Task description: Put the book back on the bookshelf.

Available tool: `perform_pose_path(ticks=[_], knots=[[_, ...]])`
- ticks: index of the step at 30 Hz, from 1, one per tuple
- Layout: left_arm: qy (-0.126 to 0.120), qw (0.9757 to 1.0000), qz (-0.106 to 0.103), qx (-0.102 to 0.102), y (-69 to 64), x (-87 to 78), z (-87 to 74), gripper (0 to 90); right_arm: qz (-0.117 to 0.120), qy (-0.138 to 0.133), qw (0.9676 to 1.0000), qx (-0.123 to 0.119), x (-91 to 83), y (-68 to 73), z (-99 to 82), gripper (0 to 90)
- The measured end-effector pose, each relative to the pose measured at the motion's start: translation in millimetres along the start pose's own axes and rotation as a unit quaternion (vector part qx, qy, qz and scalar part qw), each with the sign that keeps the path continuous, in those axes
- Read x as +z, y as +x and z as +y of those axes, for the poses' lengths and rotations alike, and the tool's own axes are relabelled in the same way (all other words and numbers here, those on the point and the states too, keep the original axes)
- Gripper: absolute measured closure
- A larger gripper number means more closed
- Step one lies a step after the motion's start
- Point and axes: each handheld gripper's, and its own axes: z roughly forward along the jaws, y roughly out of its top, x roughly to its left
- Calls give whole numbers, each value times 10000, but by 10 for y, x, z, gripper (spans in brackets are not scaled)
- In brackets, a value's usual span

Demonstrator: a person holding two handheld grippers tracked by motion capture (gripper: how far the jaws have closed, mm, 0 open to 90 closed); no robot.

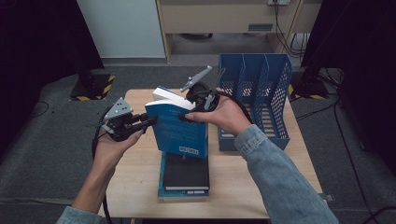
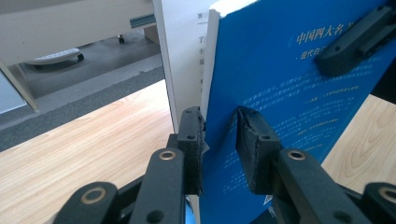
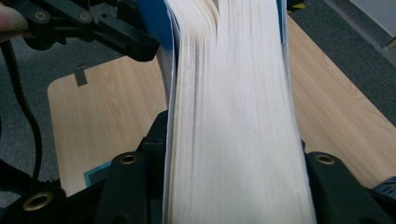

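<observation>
A blue paperback (image 1: 180,130) is held tilted above the wooden table (image 1: 135,168). My right gripper (image 1: 187,116) grips it from the top edge, and in the right gripper view the jaws (image 3: 233,140) press both sides of the white page block (image 3: 233,93). My left gripper (image 1: 152,122) reaches in at the book's left corner. In the left gripper view its jaws (image 2: 219,135) straddle the blue cover (image 2: 280,93), which stands apart from the white pages (image 2: 187,60); the pads look slightly parted. A right gripper fingertip (image 2: 355,37) lies on the cover.
Beneath the lifted book, a black book (image 1: 187,172) lies on a teal one (image 1: 161,189) near the table's front. A blue perforated file holder (image 1: 254,93) with upright dividers stands at the right back. Bare wood lies at the left.
</observation>
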Motion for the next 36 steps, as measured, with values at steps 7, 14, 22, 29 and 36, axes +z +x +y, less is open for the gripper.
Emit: perform_pose_path(ticks=[7,14,22,29,36], knots=[[42,10000,-8,-27,13,15,18,710,13,17,10000,34,14,-19,-3,559],[-98,9999,79,-67,11,15,-26,654,75,0,9999,88,7,-37,-17,581],[-29,9980,589,-235,71,22,-365,449,155,-73,9997,169,-7,-74,-44,592],[396,9925,1074,-434,192,137,-975,420,147,-149,9980,590,3,-153,-27,600],[1000,9820,1471,-629,434,195,-1369,392,89,-413,9892,1402,-11,-282,-11,601]])
